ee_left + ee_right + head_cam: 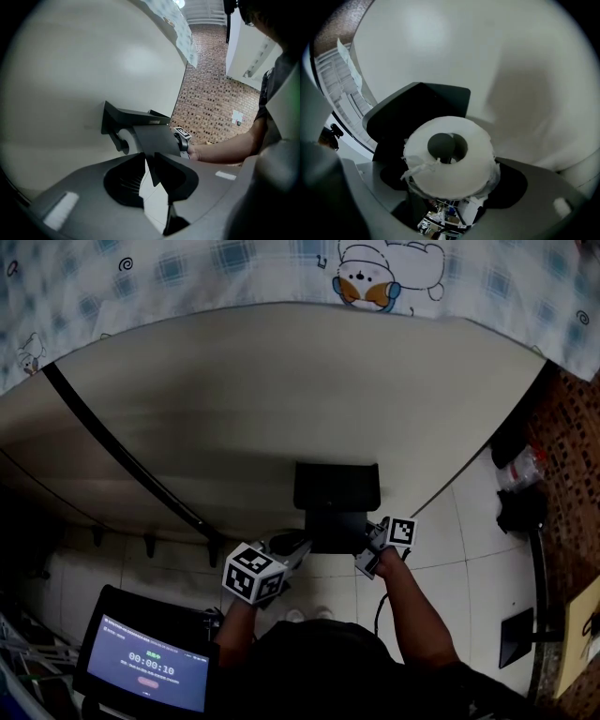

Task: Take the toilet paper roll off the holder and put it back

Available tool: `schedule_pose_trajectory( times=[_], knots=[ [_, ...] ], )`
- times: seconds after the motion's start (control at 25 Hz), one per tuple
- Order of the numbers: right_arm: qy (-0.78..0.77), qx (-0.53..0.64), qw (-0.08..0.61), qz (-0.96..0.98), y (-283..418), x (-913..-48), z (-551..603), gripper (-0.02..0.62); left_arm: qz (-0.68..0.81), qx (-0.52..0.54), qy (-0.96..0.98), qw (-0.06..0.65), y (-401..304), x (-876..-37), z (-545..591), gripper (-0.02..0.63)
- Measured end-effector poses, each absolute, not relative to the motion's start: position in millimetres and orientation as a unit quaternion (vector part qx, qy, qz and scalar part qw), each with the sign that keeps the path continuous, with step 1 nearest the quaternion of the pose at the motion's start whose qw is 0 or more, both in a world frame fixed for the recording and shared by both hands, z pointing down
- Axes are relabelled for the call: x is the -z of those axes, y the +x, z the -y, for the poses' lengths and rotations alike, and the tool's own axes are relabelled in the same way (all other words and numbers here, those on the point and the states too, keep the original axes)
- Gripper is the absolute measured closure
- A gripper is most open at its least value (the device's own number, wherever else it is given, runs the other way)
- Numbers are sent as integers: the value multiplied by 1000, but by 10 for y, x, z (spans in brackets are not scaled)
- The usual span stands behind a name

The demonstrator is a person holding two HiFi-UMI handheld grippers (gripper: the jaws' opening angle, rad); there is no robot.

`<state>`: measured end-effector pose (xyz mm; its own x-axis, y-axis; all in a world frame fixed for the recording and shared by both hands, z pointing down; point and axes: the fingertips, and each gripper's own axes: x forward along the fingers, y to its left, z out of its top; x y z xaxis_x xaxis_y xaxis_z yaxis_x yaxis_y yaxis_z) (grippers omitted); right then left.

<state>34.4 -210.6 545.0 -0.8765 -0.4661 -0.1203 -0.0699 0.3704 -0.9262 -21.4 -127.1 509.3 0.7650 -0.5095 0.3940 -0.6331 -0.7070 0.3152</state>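
Note:
A black wall-mounted holder (336, 486) has a hinged cover flap (154, 138) that slopes out from the wall. My left gripper (150, 165) is shut on the flap's lower edge and holds it up. Under the flap I see part of the white toilet paper roll (130, 139). In the right gripper view the roll (459, 180) faces me end-on, and the dark spindle tip (439, 145) shows inside its core. My right gripper (451, 182) is shut on the roll, one jaw on each side. In the head view both grippers, left (286, 551) and right (373, 557), flank the holder, and the flap hides the roll.
The holder hangs on a plain pale wall (281, 399) crossed by a black bar (122, 457). A patterned cloth (234, 263) hangs above. Below are white floor tiles (469, 559), a timer screen (150, 664) at lower left, and a bottle (520, 465) by the brick-patterned surface on the right.

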Motion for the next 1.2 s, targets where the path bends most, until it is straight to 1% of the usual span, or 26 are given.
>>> schedule_pose_trajectory(
  times=[0.08, 0.2, 0.28, 0.44, 0.64, 0.72, 0.8, 0.92, 1.0, 1.08, 1.2],
  knots=[
    [-169, 526, 178, -815, 325, -5455, 2077, 156, 312, -139, 913, 222, -212, -5087, 1269, 523],
    [-196, 503, 157, -827, 399, -5509, 2069, 79, 315, -133, 912, 226, -217, -5112, 1295, 523],
    [-211, 499, 165, -824, 524, -5525, 2098, 58, 322, -131, 908, 235, -254, -5139, 1326, 528],
    [-258, 489, 192, -811, 966, -5501, 2139, 55, 336, -122, 900, 249, -251, -5200, 1420, 540],
    [-321, 453, 199, -808, 1326, -5406, 2115, 55, 357, -117, 890, 260, -284, -5237, 1519, 535],
    [-348, 430, 194, -810, 1411, -5340, 2085, 57, 370, -115, 884, 263, -285, -5264, 1547, 528],
    [-379, 382, 167, -826, 1482, -5210, 2038, 58, 379, -109, 880, 264, -277, -5278, 1566, 527],
    [-423, 281, 121, -853, 1566, -4899, 1958, 99, 380, -93, 881, 267, -271, -5279, 1583, 527],
    [-454, 215, 98, -859, 1616, -4708, 1895, 143, 387, -78, 877, 275, -303, -5290, 1591, 524],
    [-471, 153, 77, -865, 1604, -4514, 1831, 163, 403, -63, 868, 284, -374, -5304, 1614, 475],
    [-472, 74, 52, -877, 1467, -4227, 1725, 225, 426, -49, 858, 284, -493, -5272, 1633, 459]
  ],
)
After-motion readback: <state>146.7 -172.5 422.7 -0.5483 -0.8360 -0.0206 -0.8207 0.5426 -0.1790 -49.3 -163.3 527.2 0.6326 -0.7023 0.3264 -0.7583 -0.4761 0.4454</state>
